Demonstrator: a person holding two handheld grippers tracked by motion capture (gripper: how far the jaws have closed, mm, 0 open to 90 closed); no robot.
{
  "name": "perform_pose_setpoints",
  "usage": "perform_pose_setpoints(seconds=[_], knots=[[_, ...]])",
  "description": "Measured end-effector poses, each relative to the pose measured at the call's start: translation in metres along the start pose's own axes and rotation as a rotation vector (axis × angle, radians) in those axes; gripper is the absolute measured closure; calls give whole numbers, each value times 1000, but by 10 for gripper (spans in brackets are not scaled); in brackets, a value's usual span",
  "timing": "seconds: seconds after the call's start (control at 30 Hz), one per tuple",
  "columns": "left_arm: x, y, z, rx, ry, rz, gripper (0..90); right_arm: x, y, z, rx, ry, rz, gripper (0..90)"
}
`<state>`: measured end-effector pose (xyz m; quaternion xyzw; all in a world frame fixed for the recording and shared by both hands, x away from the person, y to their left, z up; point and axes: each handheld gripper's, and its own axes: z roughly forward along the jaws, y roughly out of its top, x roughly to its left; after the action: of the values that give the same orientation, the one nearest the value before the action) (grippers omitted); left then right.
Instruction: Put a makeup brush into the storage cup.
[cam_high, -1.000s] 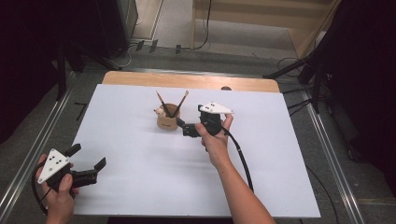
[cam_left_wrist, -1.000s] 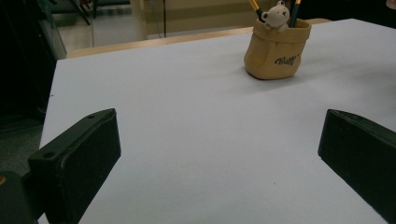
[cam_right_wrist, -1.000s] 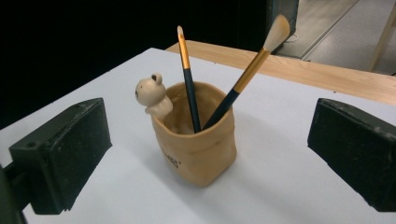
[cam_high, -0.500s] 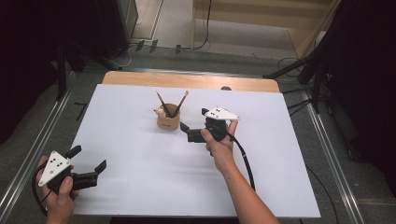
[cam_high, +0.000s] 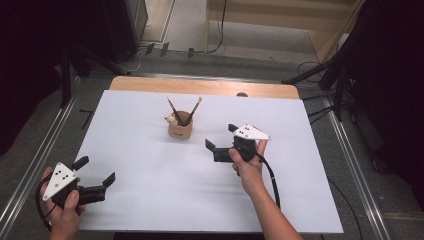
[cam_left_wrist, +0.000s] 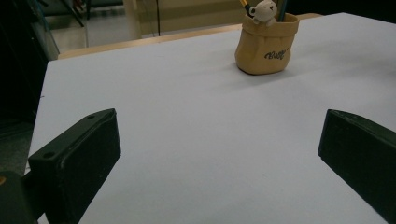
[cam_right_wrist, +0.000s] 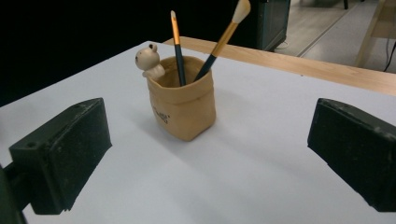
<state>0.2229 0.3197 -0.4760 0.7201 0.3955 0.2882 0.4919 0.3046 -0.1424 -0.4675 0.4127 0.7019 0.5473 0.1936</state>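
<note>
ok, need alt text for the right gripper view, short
A tan pouch-shaped brush holder with a small bear figure on its rim stands on a white table, holding two paintbrushes. The right gripper frames it with its black jaws wide open.

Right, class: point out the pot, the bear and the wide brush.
Pot (cam_right_wrist: 184, 112), right gripper view, front wall.
Bear (cam_right_wrist: 148, 59), right gripper view, its head.
Wide brush (cam_right_wrist: 241, 10), right gripper view, bristle tip.

White-topped table with a tan pouch-shaped holder (two brushes inside) near its far middle.
</note>
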Motion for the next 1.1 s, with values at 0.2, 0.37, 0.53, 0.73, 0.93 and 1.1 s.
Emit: perform_pose_setpoints(seconds=[0.2,0.37,0.53,0.73,0.93,1.1], knots=[[0,0,1,3,1,-1,0,-7,-10,-17,0,-23,-3,0],[-2,0,2,10,0,2,0,-11,-15,-29,-12,-41,12,0],[-2,0,2,9,1,3,0,-14,-19,-39,-20,-54,18,0],[-2,0,1,6,2,3,0,-19,-24,-51,-27,-70,17,0],[-2,0,0,11,3,4,0,-25,-29,-64,-28,-87,34,0],[-2,1,1,16,8,6,0,-30,-33,-74,-34,-100,42,0]])
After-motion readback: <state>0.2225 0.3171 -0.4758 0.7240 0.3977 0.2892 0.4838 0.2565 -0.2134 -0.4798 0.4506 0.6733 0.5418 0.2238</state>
